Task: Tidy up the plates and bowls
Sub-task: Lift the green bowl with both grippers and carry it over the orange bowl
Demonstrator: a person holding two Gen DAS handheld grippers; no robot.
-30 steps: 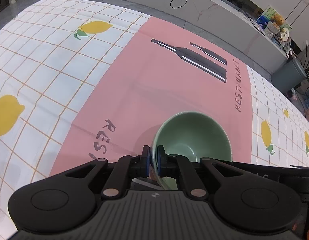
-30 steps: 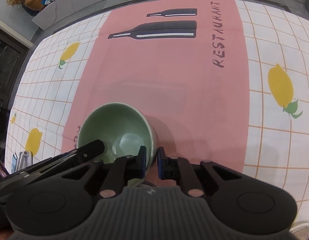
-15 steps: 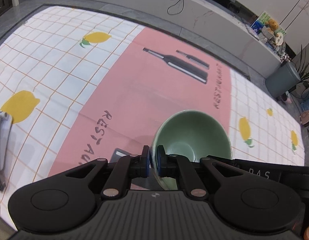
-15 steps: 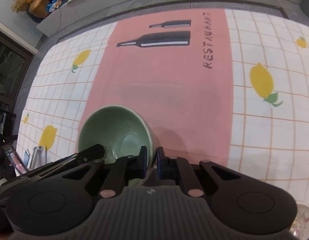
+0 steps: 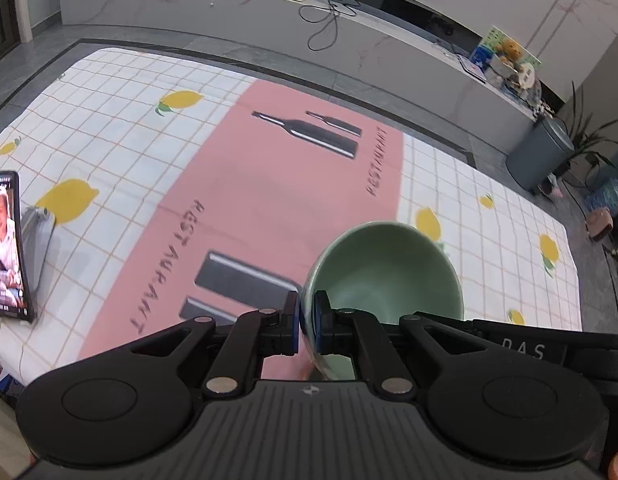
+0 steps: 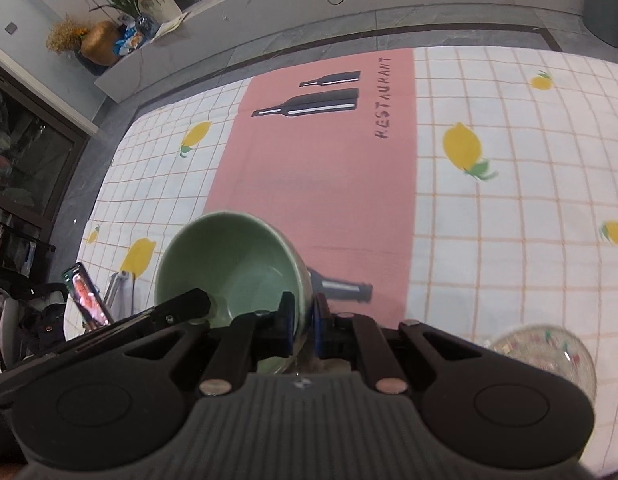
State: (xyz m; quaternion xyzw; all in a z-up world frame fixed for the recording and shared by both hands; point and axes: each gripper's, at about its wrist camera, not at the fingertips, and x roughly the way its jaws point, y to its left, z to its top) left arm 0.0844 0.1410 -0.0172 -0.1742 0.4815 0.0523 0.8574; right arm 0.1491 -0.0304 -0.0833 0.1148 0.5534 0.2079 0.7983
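Observation:
A green bowl (image 5: 383, 268) is held in the air above the pink and lemon-print tablecloth (image 5: 269, 200). My left gripper (image 5: 307, 322) is shut on the bowl's left rim. My right gripper (image 6: 303, 324) is shut on the bowl's (image 6: 233, 264) right rim, so both grippers pinch the same bowl from opposite sides. The bowl is empty inside. A patterned glass plate (image 6: 549, 350) lies on the cloth at the lower right of the right wrist view.
A phone on a stand (image 5: 7, 248) is propped at the table's left edge; it also shows in the right wrist view (image 6: 87, 298). A stone ledge (image 5: 269, 20) with cables runs behind the table, and a grey bin (image 5: 539, 156) stands at the far right.
Both grippers have lifted the bowl higher and pulled back. More of the cloth, the phone and the glass plate have come into view.

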